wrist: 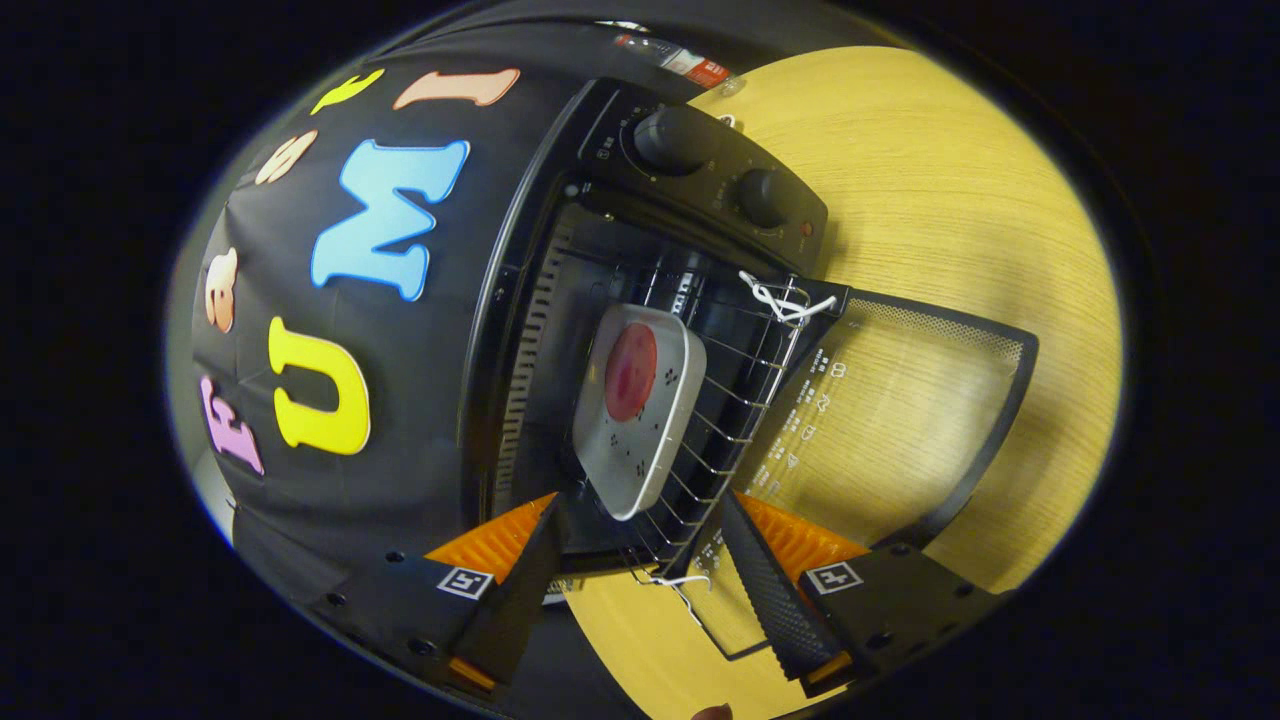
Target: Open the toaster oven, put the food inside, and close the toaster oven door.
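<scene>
The black toaster oven (700,215) stands open on the wooden table, and the whole scene looks tilted. Its glass door (900,400) hangs fully down, with the table's wood showing through the pane. Inside, a white square plate (640,460) rests on the wire rack (745,395) and carries a round red slice of food (631,371). My gripper (643,508) is open, with its fingers spread wide at the oven's mouth. The plate's near corner lies between the fingertips, and neither finger presses on it.
Two black knobs (670,138) (765,195) sit on the oven's control panel. White cord (785,300) ties the rack to the door, and more cord (680,580) loops near my fingers. The light wooden table (950,180) stretches beyond the door. Black booth cloth hangs behind the oven.
</scene>
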`<state>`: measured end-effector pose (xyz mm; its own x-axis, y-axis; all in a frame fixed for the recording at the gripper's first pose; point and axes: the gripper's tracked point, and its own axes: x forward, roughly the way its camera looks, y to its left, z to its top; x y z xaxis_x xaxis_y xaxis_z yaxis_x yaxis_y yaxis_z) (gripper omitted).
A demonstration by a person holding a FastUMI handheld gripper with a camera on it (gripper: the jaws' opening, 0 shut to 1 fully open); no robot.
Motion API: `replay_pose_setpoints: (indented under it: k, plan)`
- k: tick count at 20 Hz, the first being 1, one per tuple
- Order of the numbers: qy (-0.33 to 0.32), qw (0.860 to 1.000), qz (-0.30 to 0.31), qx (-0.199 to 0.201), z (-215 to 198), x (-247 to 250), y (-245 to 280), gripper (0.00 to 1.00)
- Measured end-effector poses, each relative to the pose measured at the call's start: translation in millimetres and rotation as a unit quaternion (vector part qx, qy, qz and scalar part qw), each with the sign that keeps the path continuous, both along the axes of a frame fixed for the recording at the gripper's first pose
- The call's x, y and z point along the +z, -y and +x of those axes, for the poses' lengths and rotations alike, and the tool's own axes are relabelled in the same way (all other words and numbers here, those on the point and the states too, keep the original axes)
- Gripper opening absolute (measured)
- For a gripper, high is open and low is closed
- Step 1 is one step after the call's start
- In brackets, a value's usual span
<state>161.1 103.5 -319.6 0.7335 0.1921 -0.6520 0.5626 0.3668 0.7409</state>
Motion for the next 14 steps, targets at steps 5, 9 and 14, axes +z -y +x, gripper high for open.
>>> replay_pose_setpoints:
  k: [5, 9, 14]
  plan:
    - [0.021, 0.992, -0.079, 0.097, -31.8, 14.6, -6.6, 0.97]
    - [0.032, 0.972, -0.156, 0.173, -57.6, 22.2, -8.9, 0.97]
    - [0.015, 0.934, -0.240, 0.265, -92.4, 13.6, -5.2, 0.98]
